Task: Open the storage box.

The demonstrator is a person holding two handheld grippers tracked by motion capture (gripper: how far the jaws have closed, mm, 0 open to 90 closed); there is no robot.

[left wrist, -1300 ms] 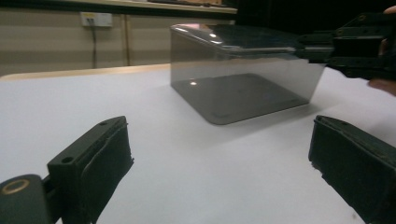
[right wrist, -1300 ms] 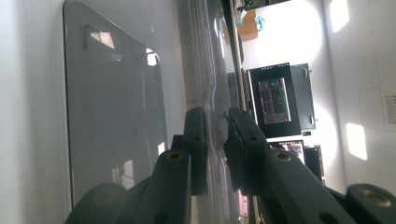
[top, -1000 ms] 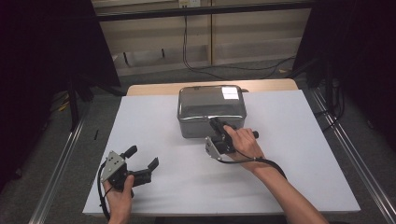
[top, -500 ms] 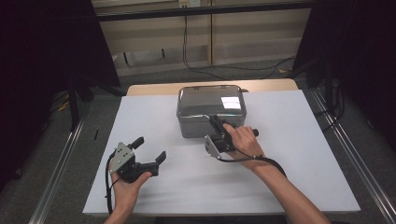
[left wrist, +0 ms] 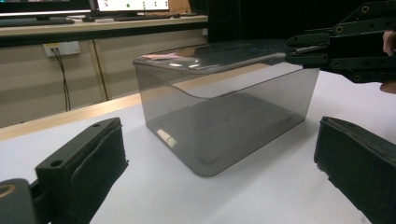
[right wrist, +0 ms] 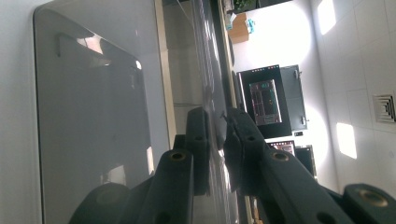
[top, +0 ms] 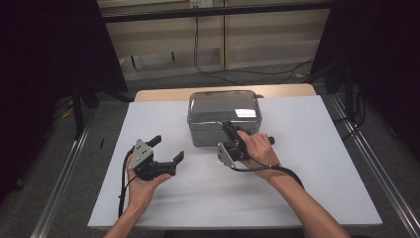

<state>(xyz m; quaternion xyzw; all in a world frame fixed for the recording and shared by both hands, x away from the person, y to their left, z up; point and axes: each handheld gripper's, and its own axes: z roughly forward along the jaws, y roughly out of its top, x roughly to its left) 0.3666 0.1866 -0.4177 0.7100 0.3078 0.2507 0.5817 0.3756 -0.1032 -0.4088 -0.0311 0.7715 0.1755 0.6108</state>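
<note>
My right gripper (top: pixel 229 130) is clamped on the near rim of the smoky grey translucent plastic box (top: pixel 223 116), one jaw on each side of the lid edge (right wrist: pixel 215 140). My left gripper (top: pixel 167 149) sits with jaws spread wide, holding nothing; the box lies ahead of it, between its pads (left wrist: pixel 88 163) but well apart, on the white table sheet (top: pixel 307 163).

I see the counter (top: pixel 317 163), white-topped with a wooden strip along its far edge; a smoky translucent lidded box (top: pixel 223 119) sits upper centre.
</note>
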